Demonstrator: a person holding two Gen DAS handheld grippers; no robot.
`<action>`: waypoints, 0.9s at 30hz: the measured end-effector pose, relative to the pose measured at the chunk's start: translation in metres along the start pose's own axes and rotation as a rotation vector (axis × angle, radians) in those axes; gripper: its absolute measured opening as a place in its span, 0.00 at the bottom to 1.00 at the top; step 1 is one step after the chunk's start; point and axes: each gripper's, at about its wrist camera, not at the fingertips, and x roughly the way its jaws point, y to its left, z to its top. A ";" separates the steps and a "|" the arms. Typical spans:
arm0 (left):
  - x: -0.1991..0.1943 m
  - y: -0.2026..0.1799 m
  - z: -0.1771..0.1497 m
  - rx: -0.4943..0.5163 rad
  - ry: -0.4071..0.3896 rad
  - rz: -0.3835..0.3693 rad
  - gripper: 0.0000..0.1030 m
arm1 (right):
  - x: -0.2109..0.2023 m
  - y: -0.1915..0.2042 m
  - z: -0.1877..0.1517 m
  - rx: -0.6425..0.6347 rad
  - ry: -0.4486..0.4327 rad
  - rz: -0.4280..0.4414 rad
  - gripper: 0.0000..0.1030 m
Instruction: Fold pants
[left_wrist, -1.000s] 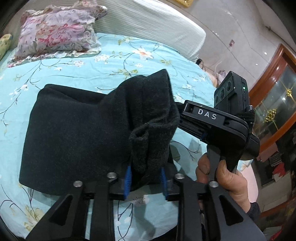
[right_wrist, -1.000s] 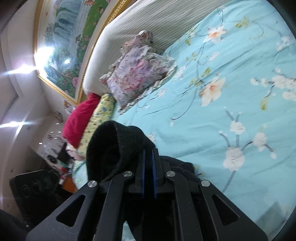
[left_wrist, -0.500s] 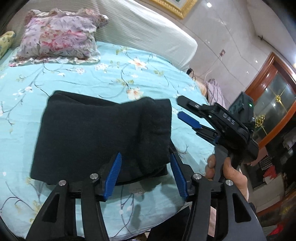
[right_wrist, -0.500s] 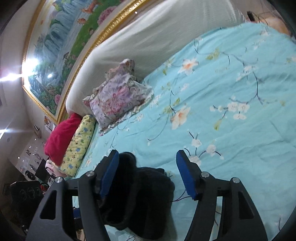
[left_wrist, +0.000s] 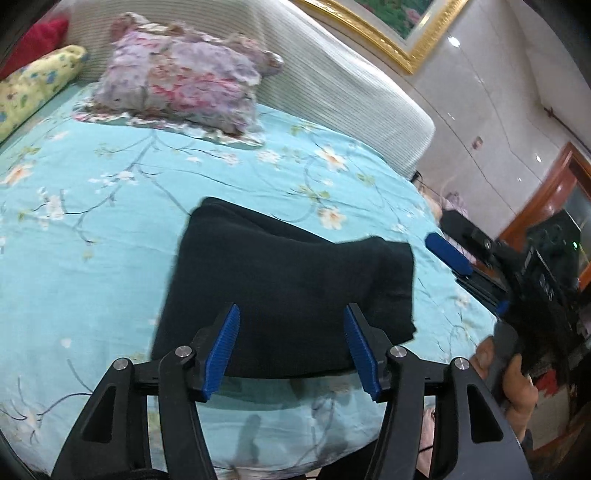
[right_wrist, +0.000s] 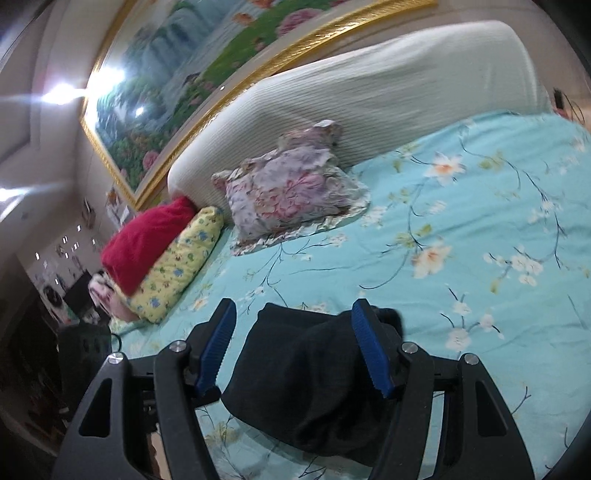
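the black pants (left_wrist: 280, 288) are lying folded at the lower centre of the frame on the floral bedsheet (left_wrist: 110, 206). the left gripper (left_wrist: 291, 347) and right gripper (right_wrist: 295, 347) are standing wide, gripping nothing; the left has just been opening. soft, light, floppy knit, probably best pinched at a folded edge or corner.

Folded pants (left_wrist: 280, 288) flat on the bed (left_wrist: 110, 229), near its front edge

Behind them a pillow (left_wrist: 181, 81) against the headboard (left_wrist: 332, 96); left of that pillow, two more cushions (right_wrist: 173, 258); right gripper (left_wrist: 476, 280) just right of the pants
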 end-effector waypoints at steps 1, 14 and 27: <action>-0.002 0.004 0.000 -0.006 -0.004 0.006 0.59 | 0.002 0.006 -0.001 -0.020 0.004 -0.015 0.65; -0.004 0.046 0.013 -0.055 -0.009 0.053 0.65 | 0.021 0.032 -0.019 -0.150 0.028 -0.277 0.83; 0.022 0.048 0.019 -0.026 0.036 0.067 0.68 | 0.027 0.001 -0.040 -0.056 0.100 -0.332 0.83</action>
